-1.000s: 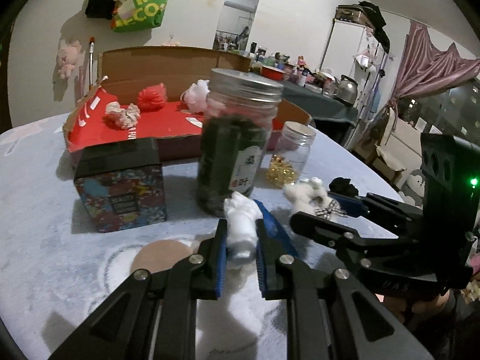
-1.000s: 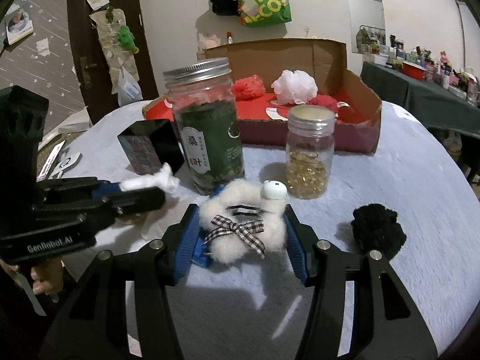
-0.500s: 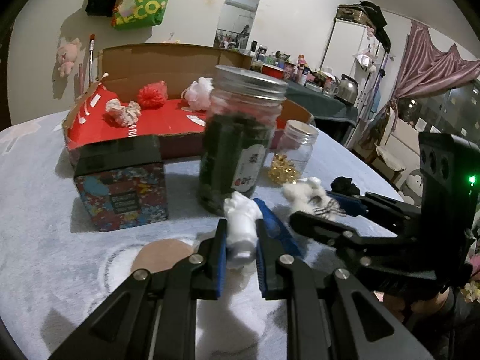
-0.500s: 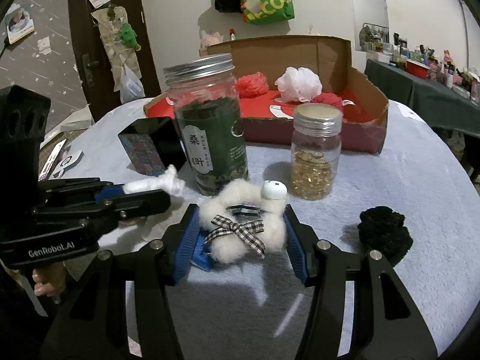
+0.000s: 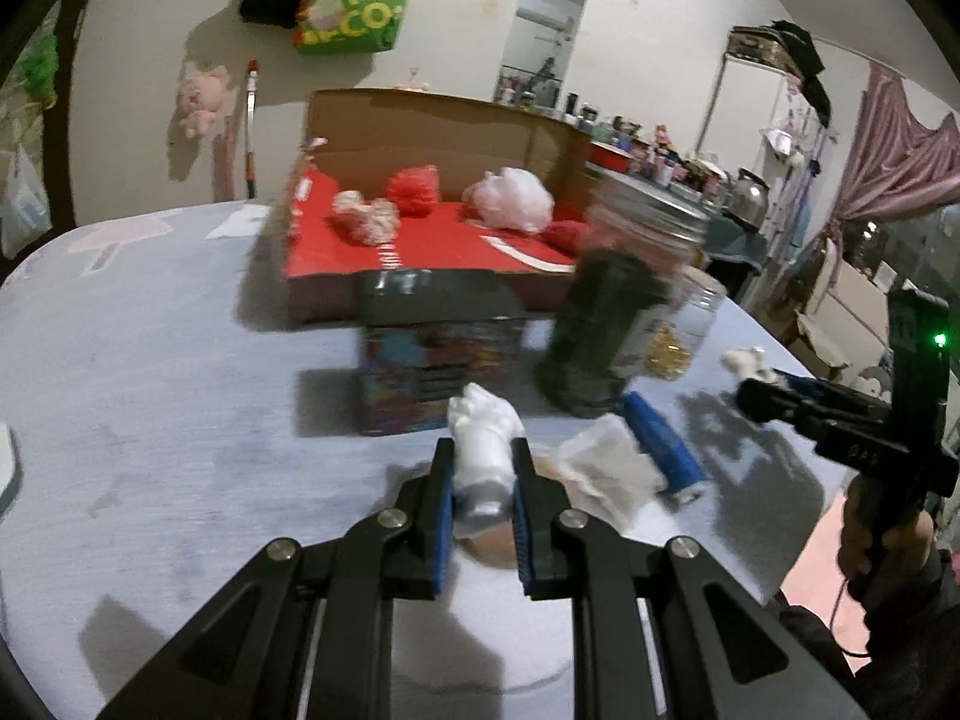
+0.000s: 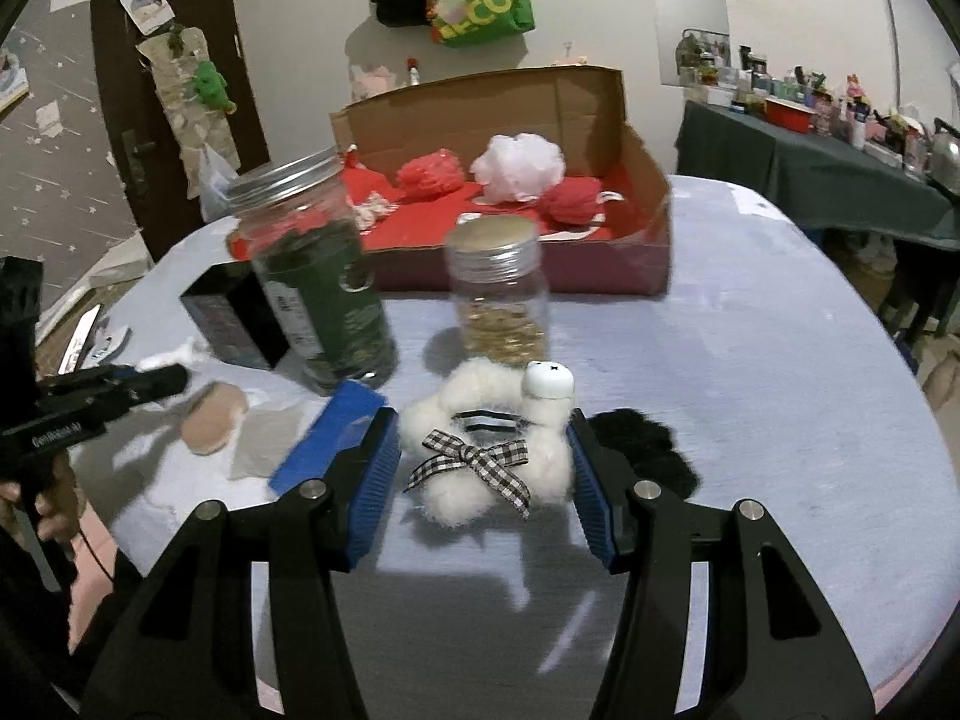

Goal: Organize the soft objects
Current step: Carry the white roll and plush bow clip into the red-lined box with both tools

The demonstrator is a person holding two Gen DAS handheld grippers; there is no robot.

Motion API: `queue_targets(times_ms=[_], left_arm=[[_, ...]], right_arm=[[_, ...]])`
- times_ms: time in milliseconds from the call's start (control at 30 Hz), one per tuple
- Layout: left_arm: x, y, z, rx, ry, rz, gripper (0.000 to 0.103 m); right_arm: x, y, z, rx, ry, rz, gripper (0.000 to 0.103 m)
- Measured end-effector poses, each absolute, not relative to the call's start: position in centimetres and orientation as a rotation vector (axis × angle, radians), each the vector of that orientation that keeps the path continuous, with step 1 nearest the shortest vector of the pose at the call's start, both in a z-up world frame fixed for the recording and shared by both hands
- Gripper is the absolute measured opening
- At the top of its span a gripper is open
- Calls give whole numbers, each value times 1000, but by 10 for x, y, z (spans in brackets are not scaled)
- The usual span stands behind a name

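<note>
The left gripper point(image 5: 483, 480) is clamped tight on a small white soft toy point(image 5: 485, 432), held above the pale grey table point(image 5: 150, 420). The right gripper point(image 6: 485, 462) is closed partway on a fluffy white scrunchie with a checked bow point(image 6: 480, 438), both pads pressing its sides.

Two lidded jars stand ahead: a tall dark green-filled jar point(image 6: 318, 300) and a smaller clear jar of gold pieces point(image 6: 501, 300). Behind them, the open red-lined cardboard box point(image 6: 648, 192) holds four soft puffs. One black fuzzy scrunchie point(image 6: 642, 444) lies just right of the right gripper. The table's right side lies bare to its edge.
</note>
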State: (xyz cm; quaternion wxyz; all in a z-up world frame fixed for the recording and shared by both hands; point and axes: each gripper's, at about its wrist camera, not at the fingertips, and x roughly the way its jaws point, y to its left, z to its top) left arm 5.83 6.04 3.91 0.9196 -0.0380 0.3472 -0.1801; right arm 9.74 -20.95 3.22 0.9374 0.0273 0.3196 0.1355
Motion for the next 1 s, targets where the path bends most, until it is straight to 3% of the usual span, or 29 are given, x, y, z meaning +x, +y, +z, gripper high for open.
queue_targets(times_ms=[333,1000], left_arm=[[84,104,29,-113,790,-313,17],[137,110,47,99,810,-370,17]], right_arm=[[113,-228,35,-21,687,224,52],[166,-231,50,-336,736,202,52]])
